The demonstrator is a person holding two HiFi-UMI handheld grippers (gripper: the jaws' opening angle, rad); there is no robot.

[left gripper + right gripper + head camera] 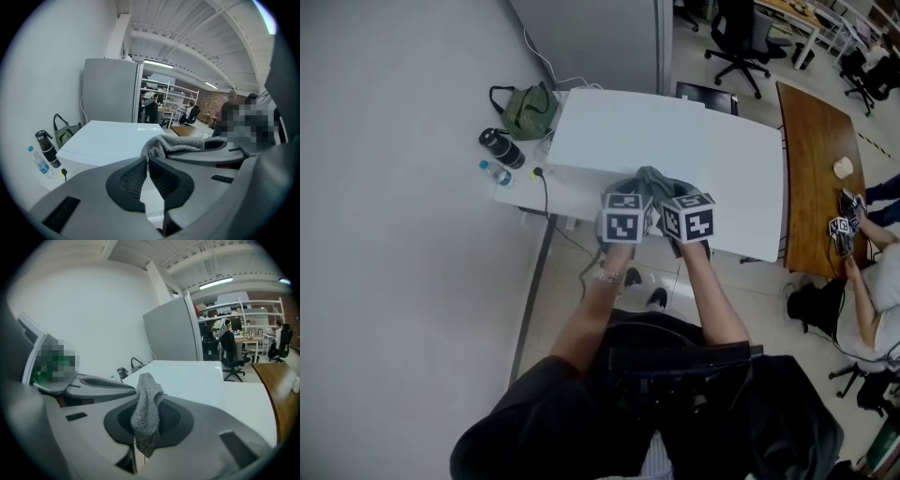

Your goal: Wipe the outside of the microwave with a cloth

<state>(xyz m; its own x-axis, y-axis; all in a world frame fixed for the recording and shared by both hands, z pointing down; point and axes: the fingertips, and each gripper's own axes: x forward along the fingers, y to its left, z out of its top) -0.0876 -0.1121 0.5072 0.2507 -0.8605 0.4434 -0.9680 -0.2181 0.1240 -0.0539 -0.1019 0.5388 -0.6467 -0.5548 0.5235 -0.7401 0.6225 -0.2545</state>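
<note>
A grey cloth [653, 178] is bunched at the near edge of the white microwave [675, 141], between my two grippers. They are held side by side, almost touching. My left gripper [628, 202] has its jaws nearly together, and the cloth [173, 143] starts right at their tips and drapes to the right over the other gripper. My right gripper [675, 202] is shut on the cloth [146, 408], which sticks up above its jaws and hangs a little below them. The microwave's flat white top [187, 376] stretches away beyond both grippers [146, 161] [147, 401].
A green bag [528, 111], a black flask [501, 147] and a small water bottle [495, 172] sit left of the microwave. A grey cabinet [591, 37] stands behind. A wooden table [814, 178] and a seated person [872, 272] are on the right.
</note>
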